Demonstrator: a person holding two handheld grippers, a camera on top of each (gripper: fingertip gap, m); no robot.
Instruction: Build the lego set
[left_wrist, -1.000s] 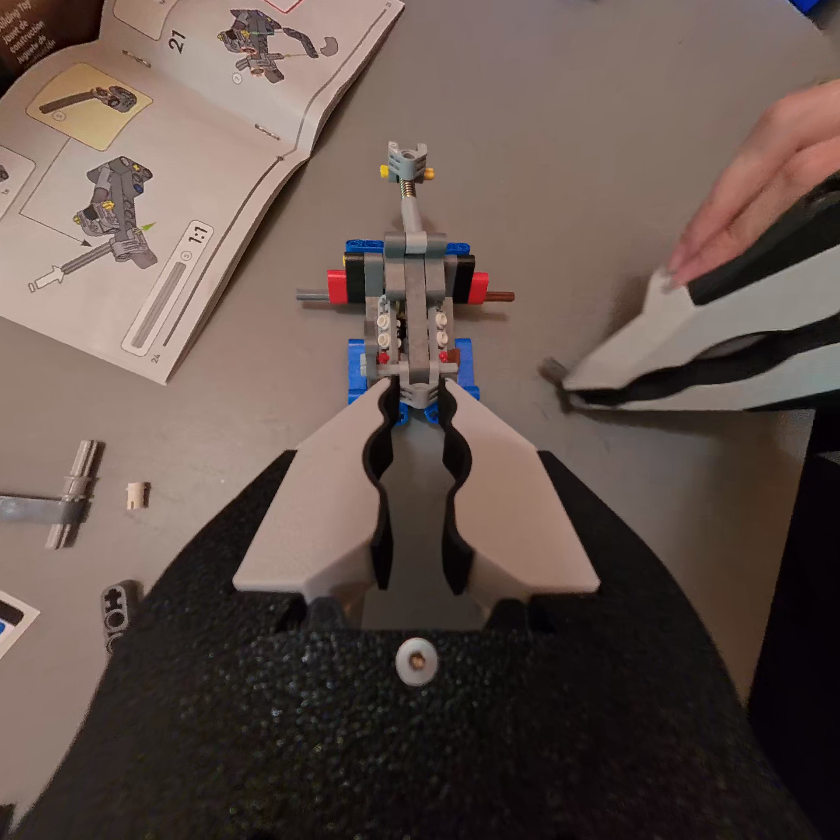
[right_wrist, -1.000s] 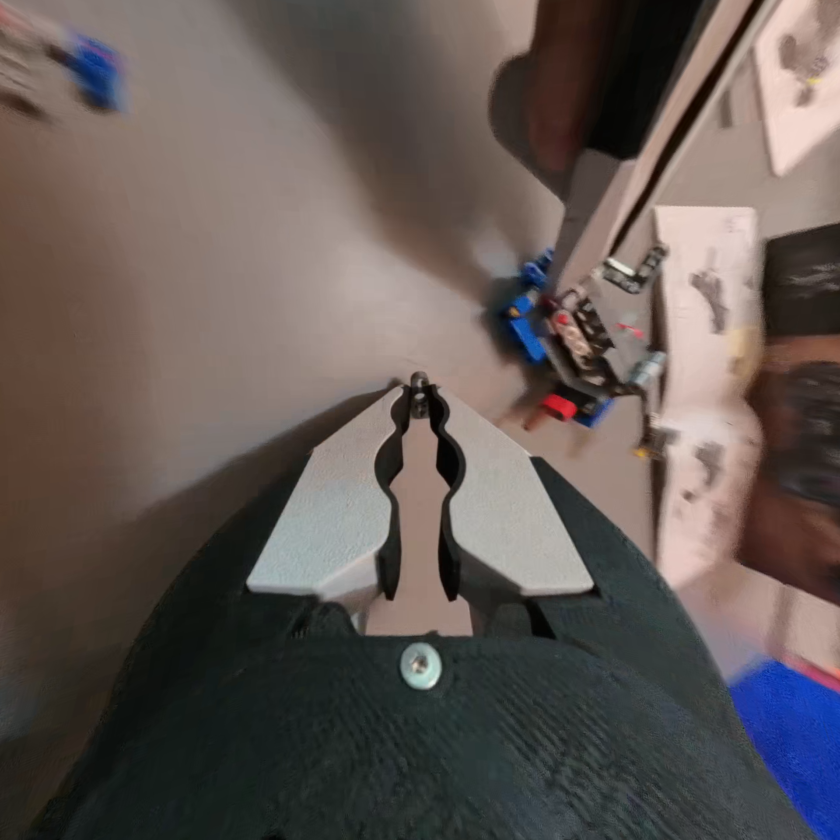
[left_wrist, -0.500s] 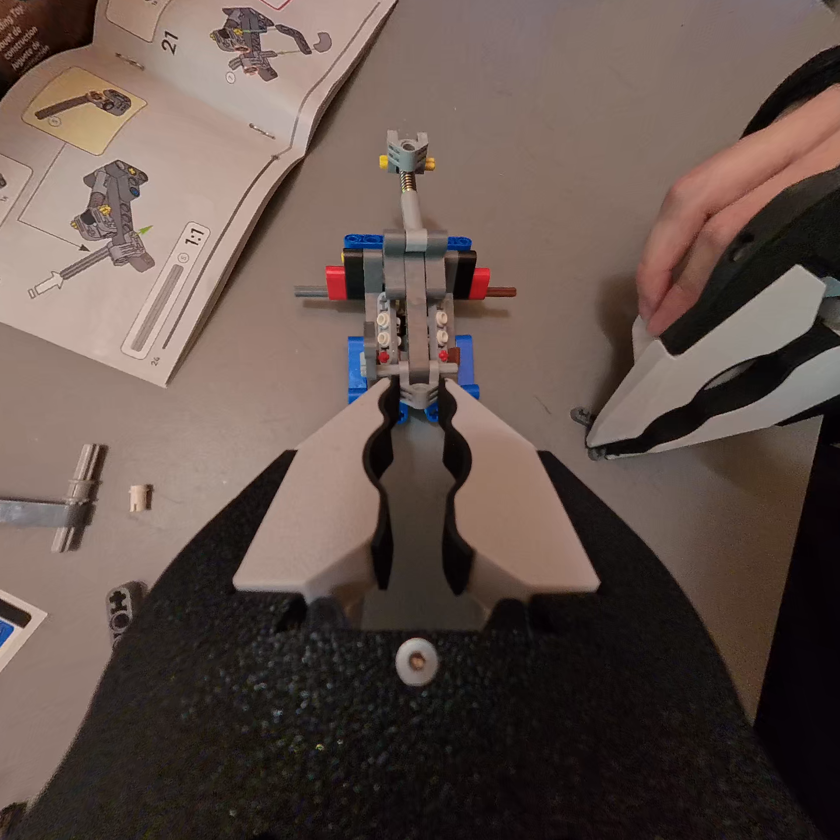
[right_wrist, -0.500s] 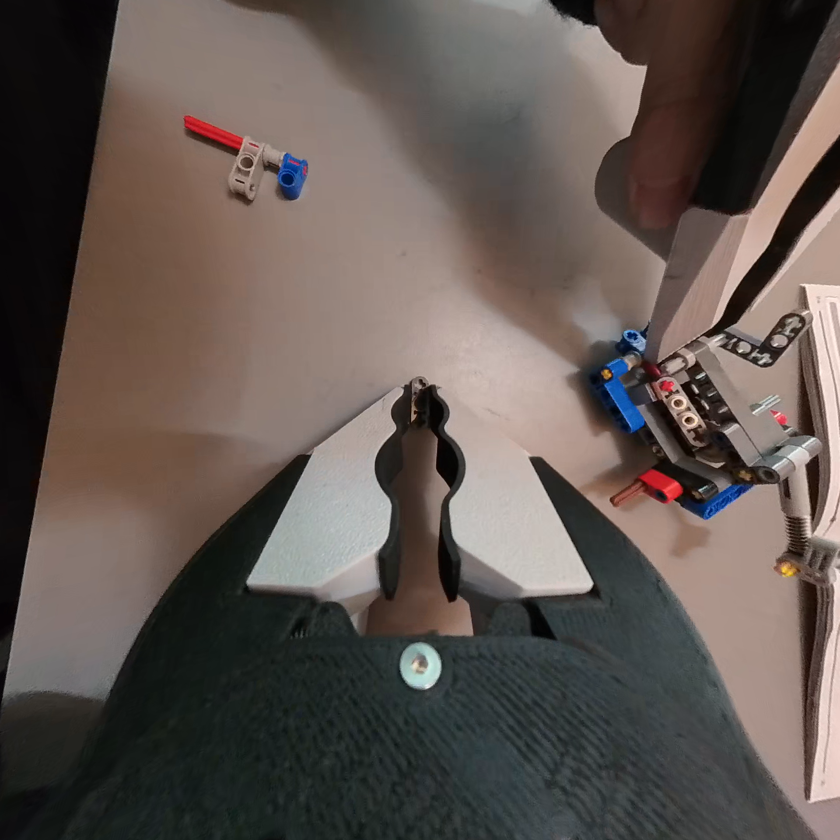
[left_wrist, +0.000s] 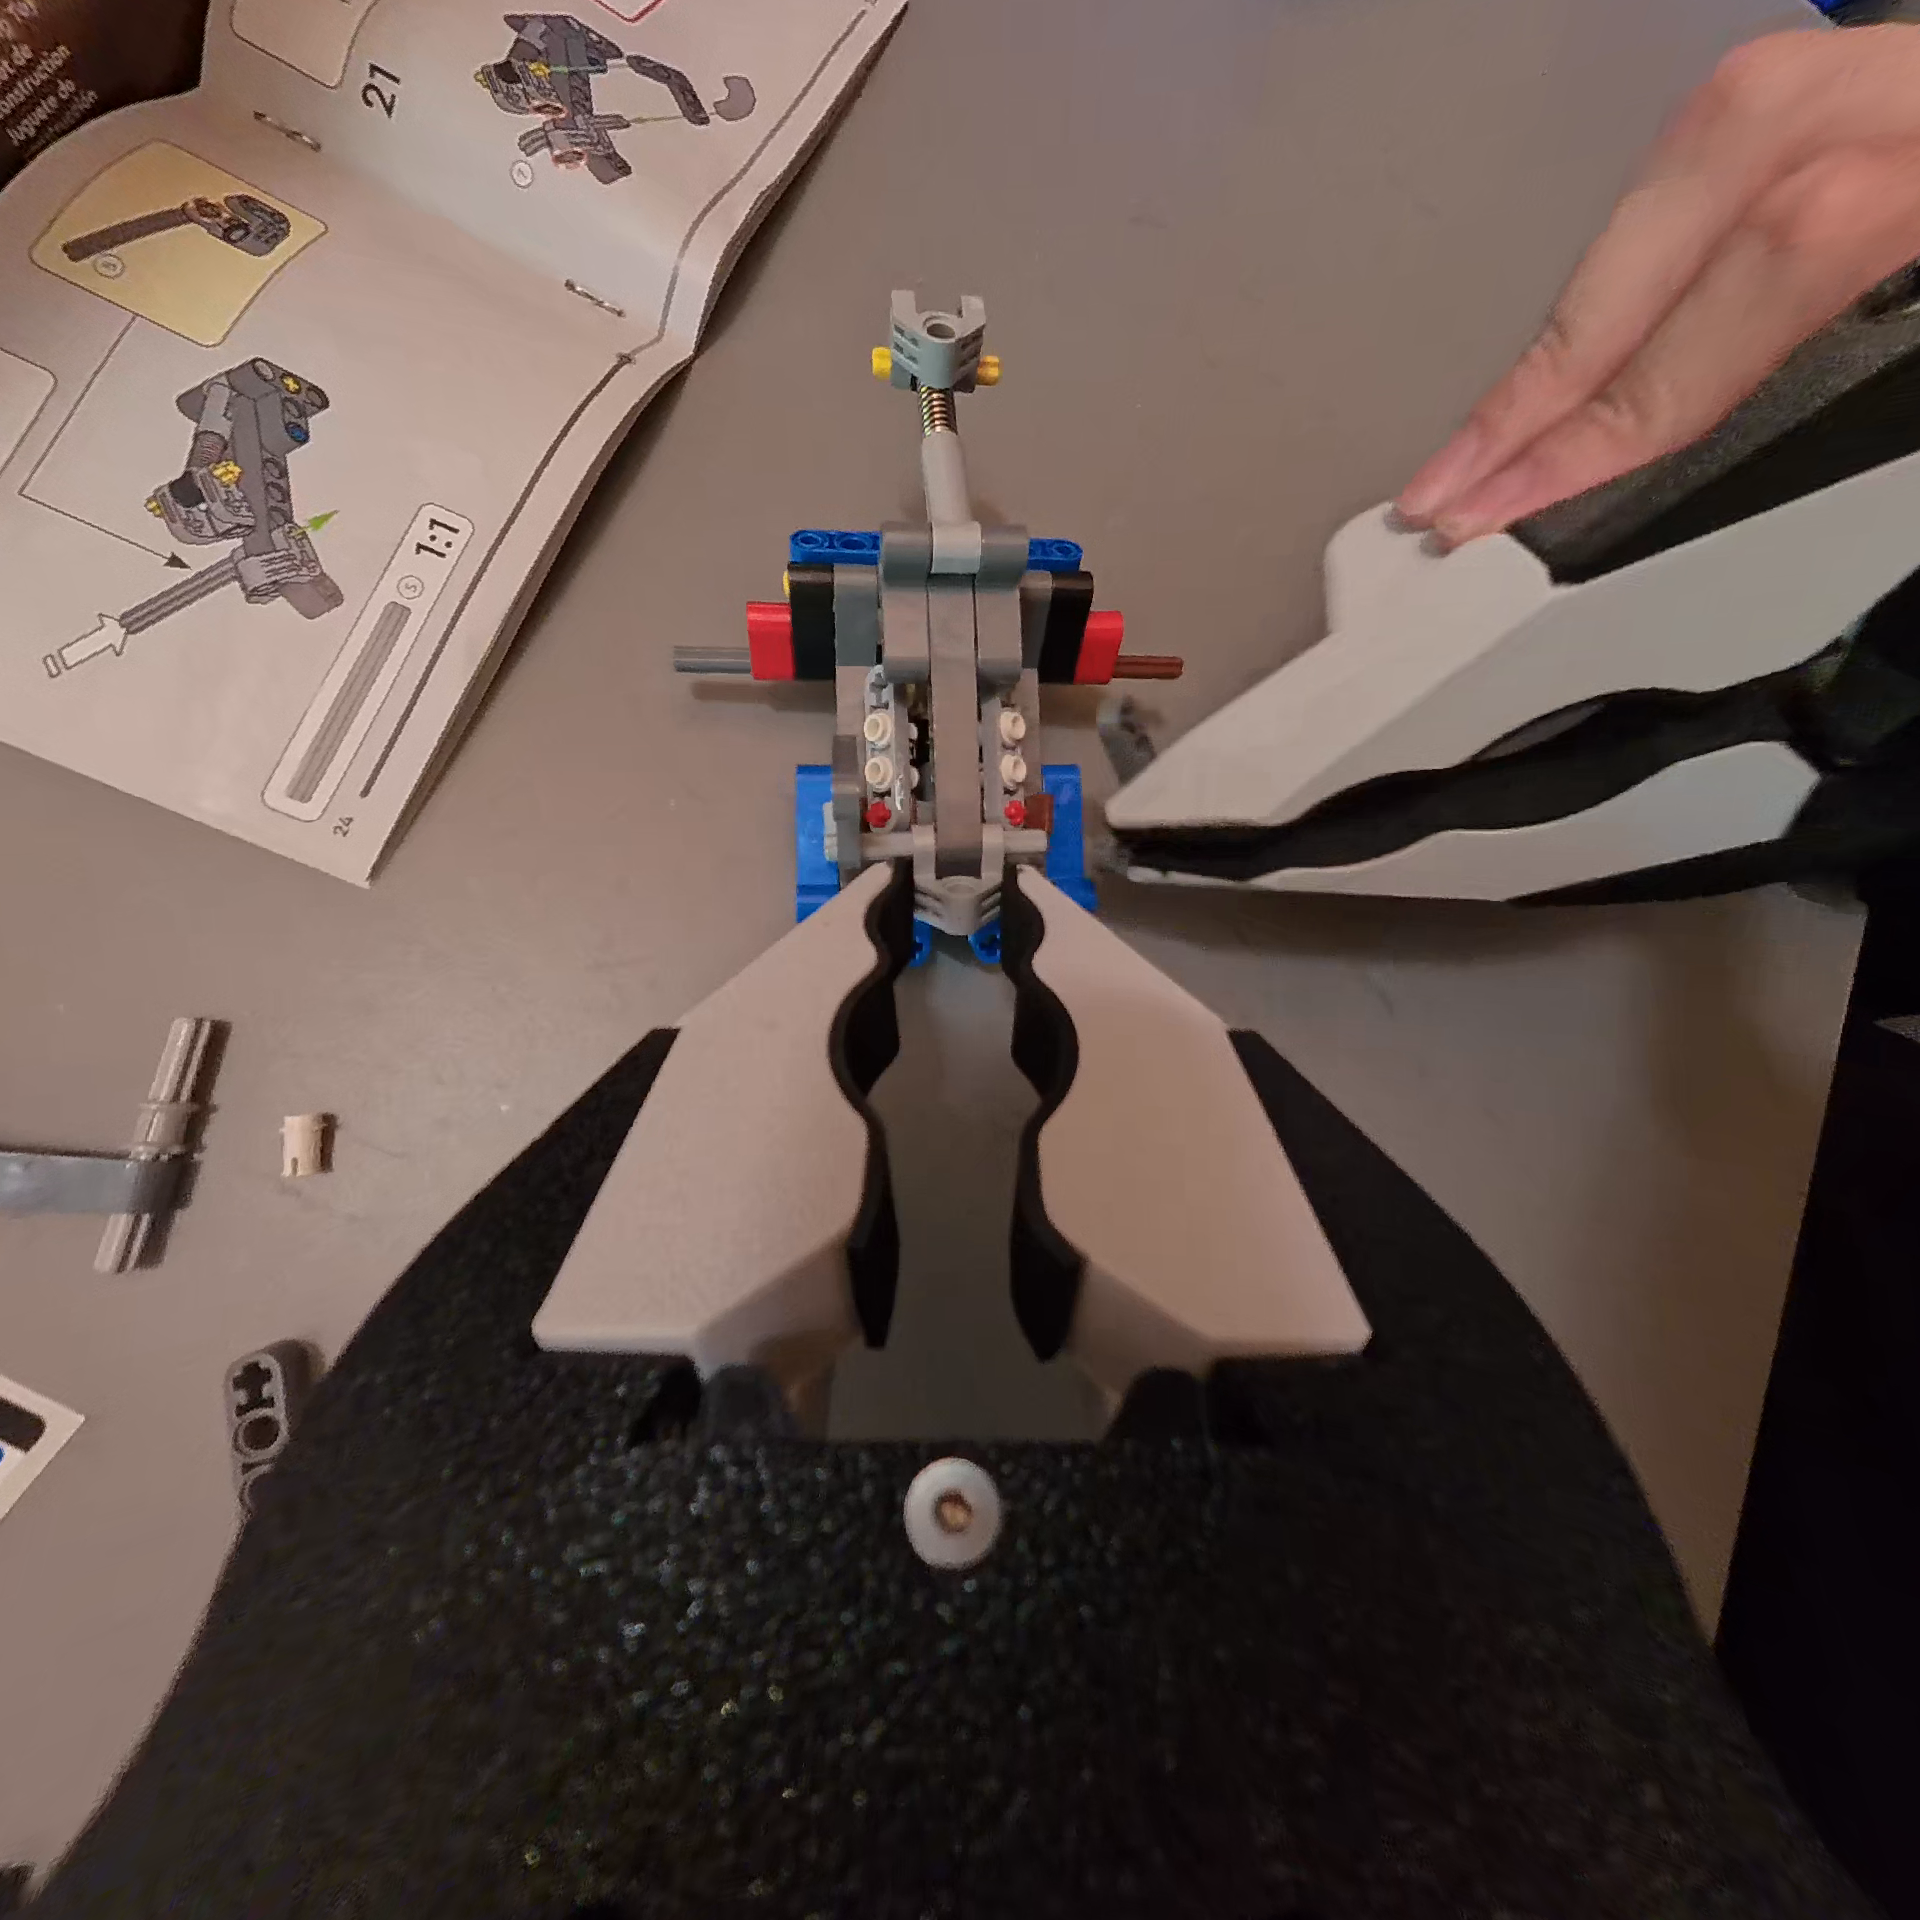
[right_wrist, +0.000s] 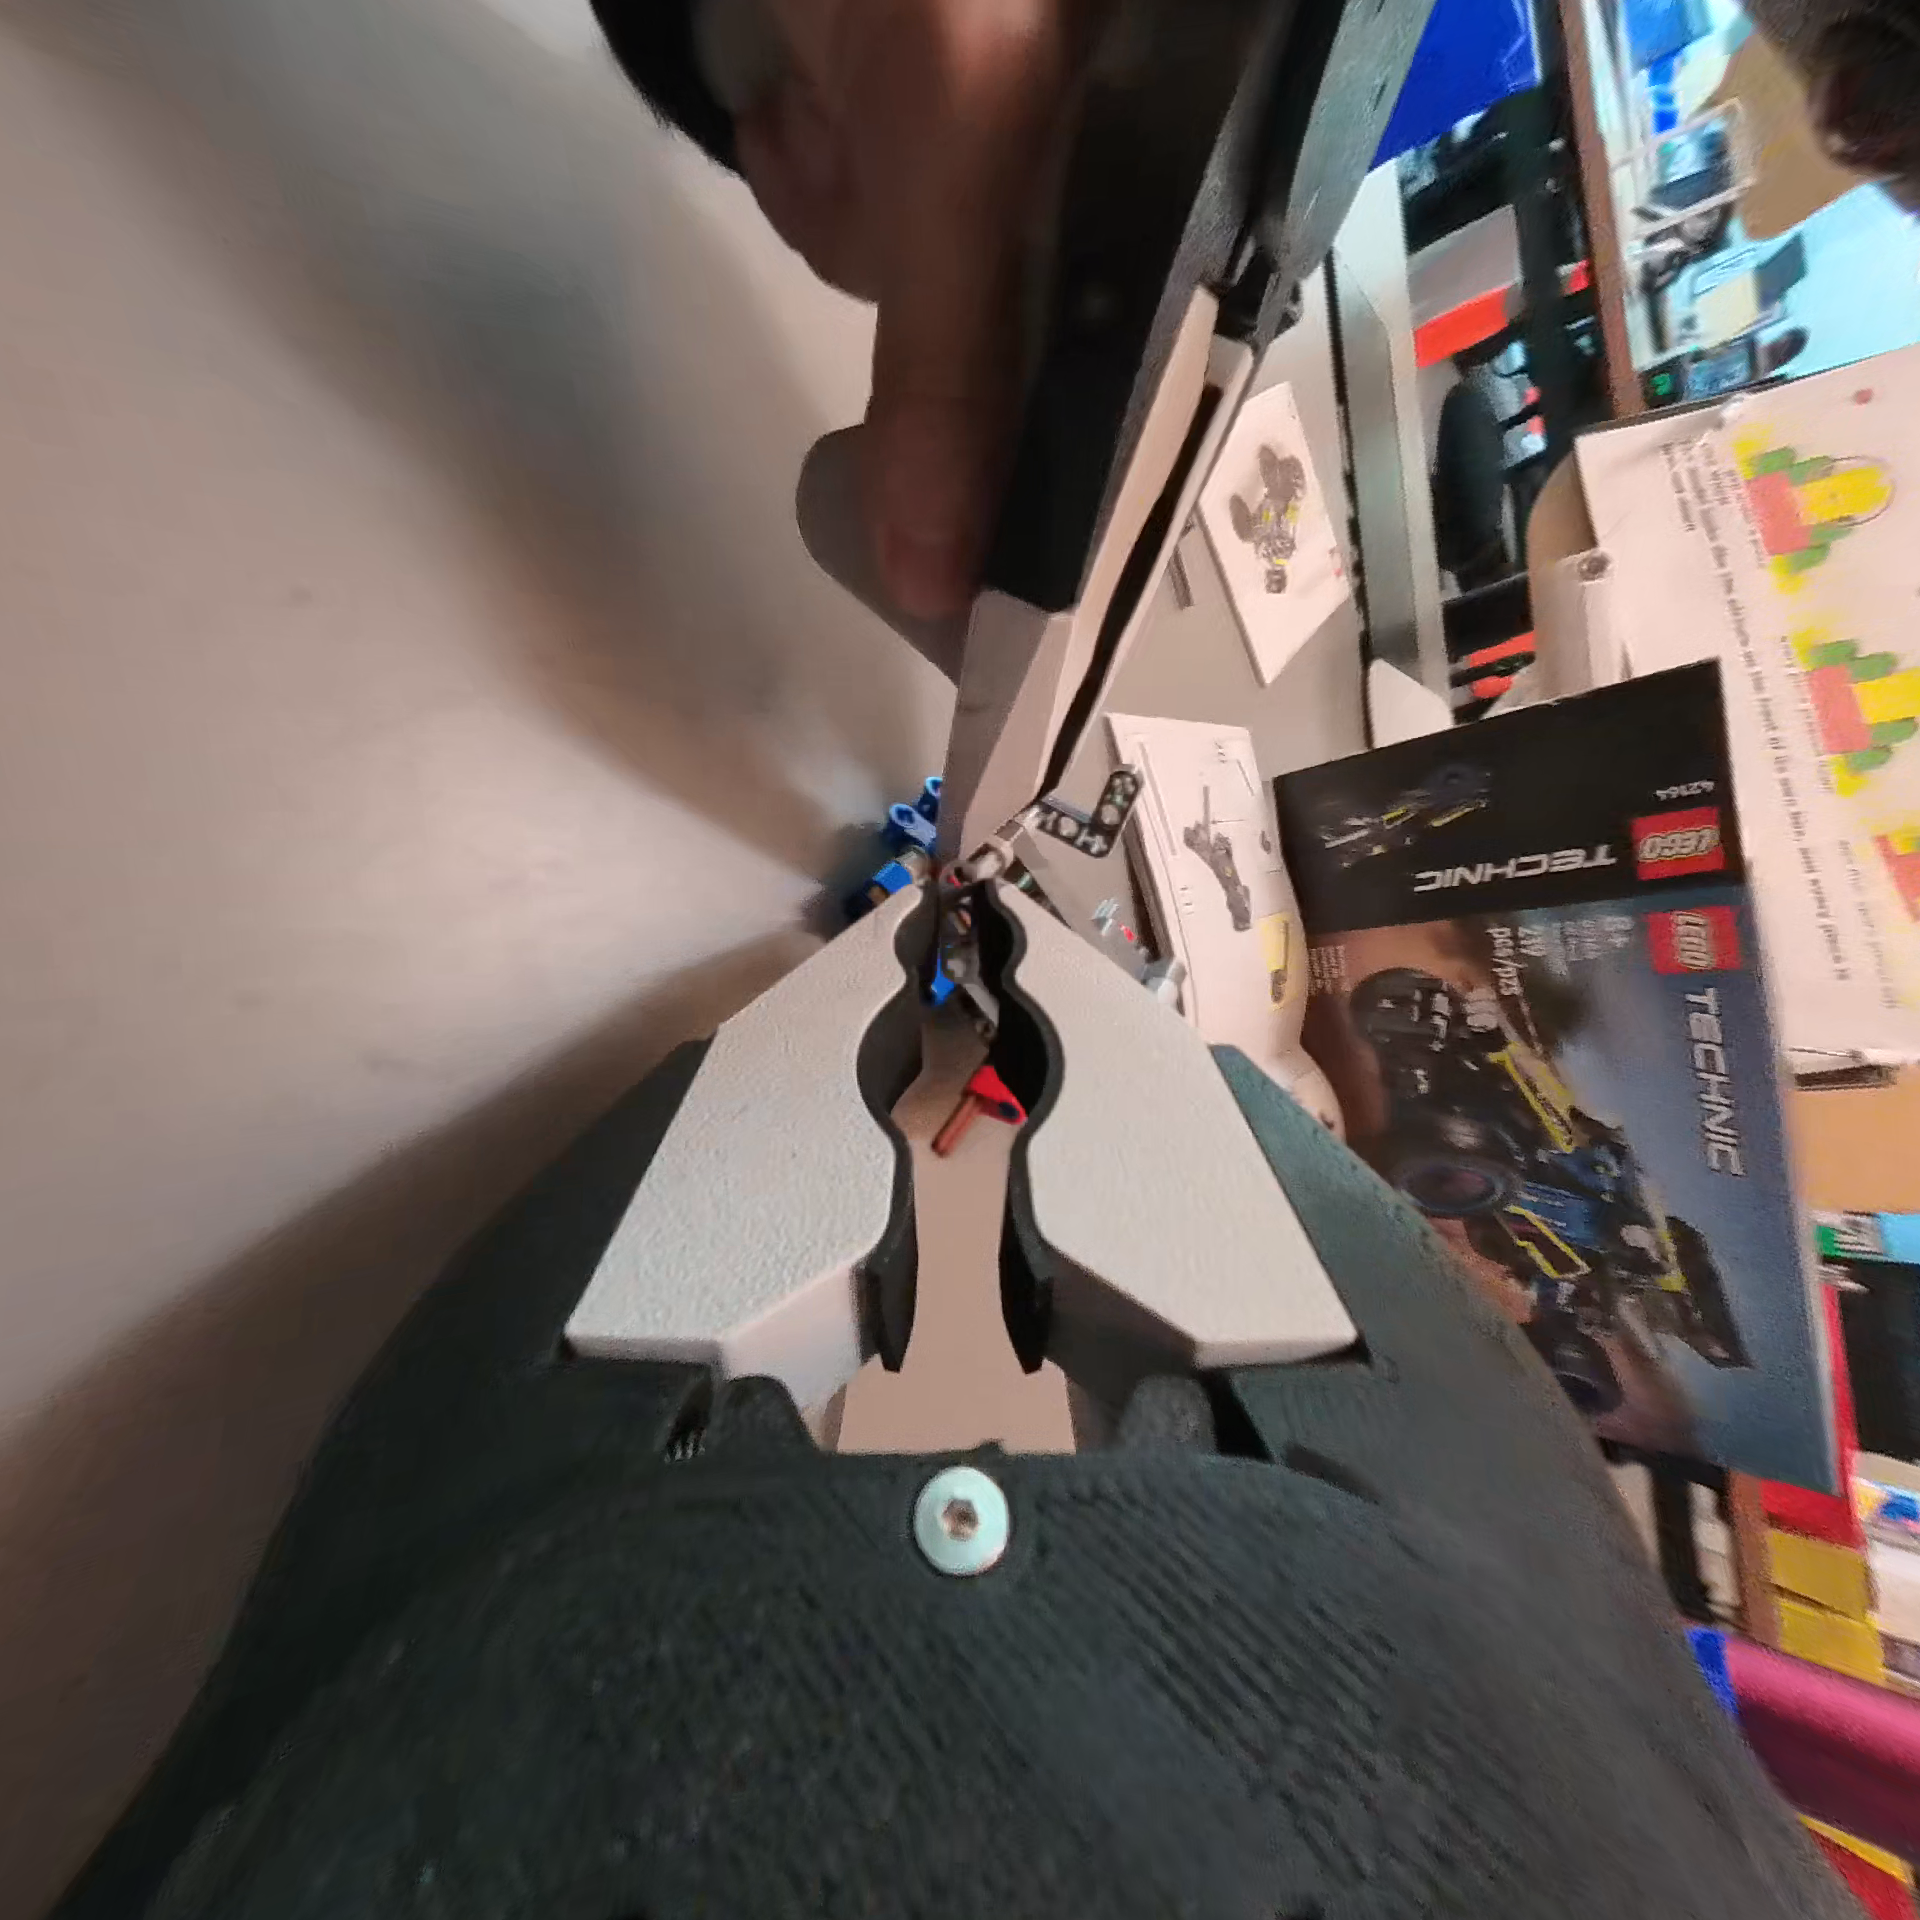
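Grey-padded left gripper (left_wrist: 956, 896) clamps the brick model's (left_wrist: 940, 665) near end. At its 3 o'clock, the right gripper (left_wrist: 1117, 847) sits just beside it, pinched on a small grey piece (right_wrist: 968, 864).

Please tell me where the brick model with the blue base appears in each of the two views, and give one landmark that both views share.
Left wrist view: the model stands at centre, at the left gripper's tips.
Right wrist view: only parts show, at centre, behind the right gripper's tips; blue pieces just to their left.
Shared landmark: the booklet.
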